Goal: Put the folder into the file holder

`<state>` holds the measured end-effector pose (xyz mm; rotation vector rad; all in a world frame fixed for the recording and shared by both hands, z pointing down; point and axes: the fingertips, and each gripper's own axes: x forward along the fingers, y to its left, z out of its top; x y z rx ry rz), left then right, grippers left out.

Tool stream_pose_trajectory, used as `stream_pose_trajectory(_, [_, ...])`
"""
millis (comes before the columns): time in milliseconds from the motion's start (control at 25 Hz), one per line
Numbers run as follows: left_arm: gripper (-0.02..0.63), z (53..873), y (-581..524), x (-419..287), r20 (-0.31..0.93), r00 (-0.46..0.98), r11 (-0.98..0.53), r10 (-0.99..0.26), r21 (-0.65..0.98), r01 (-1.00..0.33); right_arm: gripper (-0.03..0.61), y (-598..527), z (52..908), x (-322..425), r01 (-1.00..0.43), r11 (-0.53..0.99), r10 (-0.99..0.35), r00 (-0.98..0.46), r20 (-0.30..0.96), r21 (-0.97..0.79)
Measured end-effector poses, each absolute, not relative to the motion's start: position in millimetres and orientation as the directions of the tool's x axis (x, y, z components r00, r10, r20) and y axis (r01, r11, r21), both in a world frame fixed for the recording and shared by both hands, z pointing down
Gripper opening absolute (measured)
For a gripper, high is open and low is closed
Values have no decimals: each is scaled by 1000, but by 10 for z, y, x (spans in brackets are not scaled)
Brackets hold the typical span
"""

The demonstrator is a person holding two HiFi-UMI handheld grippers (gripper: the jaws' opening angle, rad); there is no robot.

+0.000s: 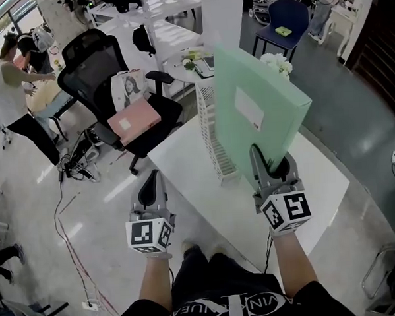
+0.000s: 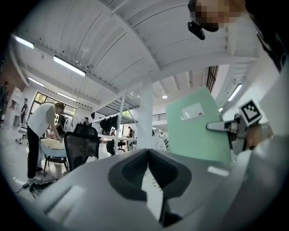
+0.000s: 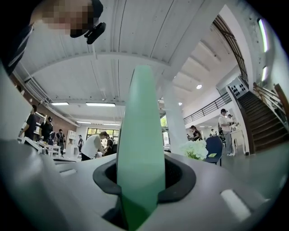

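A pale green folder (image 1: 254, 111) stands upright over the white table (image 1: 318, 187), its lower edge pinched in my right gripper (image 1: 270, 160). Seen edge-on in the right gripper view, the folder (image 3: 140, 135) runs up between the jaws of that gripper (image 3: 140, 185). A white wire file holder (image 1: 213, 137) stands on the table just left of the folder. My left gripper (image 1: 152, 179) hovers over the floor, left of the table, jaws together and empty. Past its tips (image 2: 147, 153), the left gripper view shows the folder (image 2: 198, 126) and the right gripper (image 2: 221, 127) at right.
A black office chair (image 1: 107, 79) carrying a pink folder (image 1: 135, 121) stands left of the table. A person (image 1: 9, 98) bends over a desk at far left. Cables (image 1: 68, 213) trail on the floor. White flowers (image 1: 275, 63) and a blue chair (image 1: 286, 17) lie beyond.
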<state>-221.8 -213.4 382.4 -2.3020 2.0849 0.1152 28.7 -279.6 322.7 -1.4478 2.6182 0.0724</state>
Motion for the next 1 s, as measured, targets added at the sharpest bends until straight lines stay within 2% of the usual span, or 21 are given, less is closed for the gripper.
stream_pose_trajectory(280, [0,3794,-2571,-2329,-85,143,-144,-986,12,-989,158,-3181,3301,72,-853,518,-850,-506,-147,-64])
stream_pose_trajectory(1000, [0,4025,-3428,-2434,-15,268,-268,-963,21,-963,158,-3715,3612,-234,-878,467,-884,-457,-99,-108])
